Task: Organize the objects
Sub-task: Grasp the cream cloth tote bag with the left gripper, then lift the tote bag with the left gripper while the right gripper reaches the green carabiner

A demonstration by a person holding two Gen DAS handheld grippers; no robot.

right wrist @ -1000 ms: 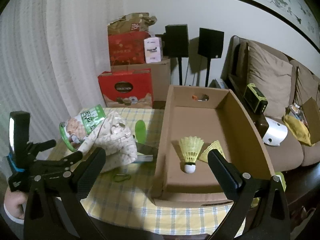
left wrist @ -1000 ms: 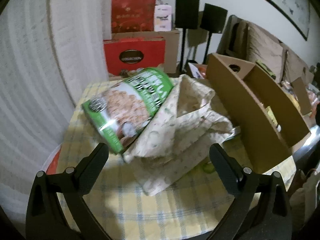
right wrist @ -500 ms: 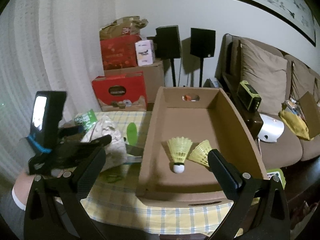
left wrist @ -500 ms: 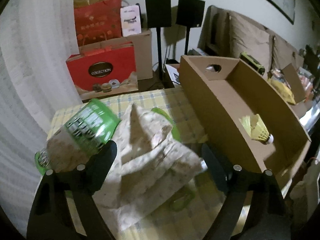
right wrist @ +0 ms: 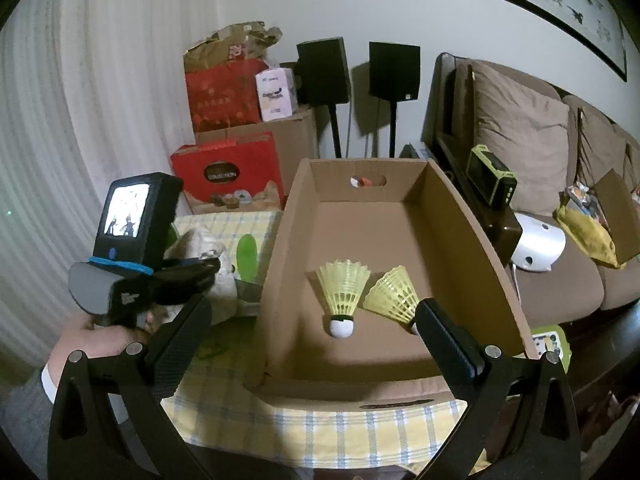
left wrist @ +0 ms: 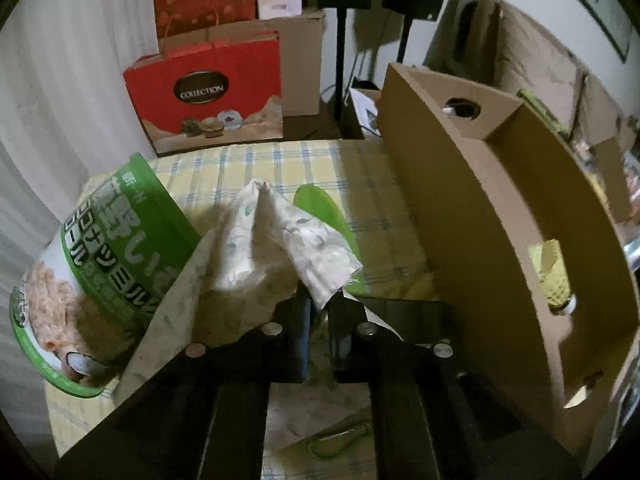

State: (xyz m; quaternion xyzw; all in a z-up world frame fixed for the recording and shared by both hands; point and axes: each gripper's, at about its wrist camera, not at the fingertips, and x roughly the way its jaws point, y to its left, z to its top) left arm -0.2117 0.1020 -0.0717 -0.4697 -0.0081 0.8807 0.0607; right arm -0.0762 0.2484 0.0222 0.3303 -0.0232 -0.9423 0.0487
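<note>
Between the fingers of the left gripper point(left wrist: 319, 312) a fold of the cloth point(left wrist: 280, 240) is sitting, and the two fingers are pressing almost together on it, so the gripper is pinching the cloth. To the left of these fingers the green can point(left wrist: 100, 272) is lying tilted, and the cloth is covering part of its side. Just ahead of the fingers a green flat piece point(left wrist: 320, 208) is showing from behind the cloth. To the right of the fingers the box point(left wrist: 460, 208) is standing on the checked tablecloth point(left wrist: 248, 168), and a yellow shuttlecock point(left wrist: 550, 280) is visible inside it. Near the bottom, below the fingers, a green clip point(left wrist: 340, 442) is lying on the tablecloth.

The right gripper point(right wrist: 312, 332) is hanging wide open and is holding nothing. Between its fingers, a little ahead, two shuttlecocks point(right wrist: 344, 296) are lying on the box floor, touching each other; the right one point(right wrist: 394, 296) is partly hidden by the right finger. Beyond its left finger the left gripper is seen on the cloth.
</note>
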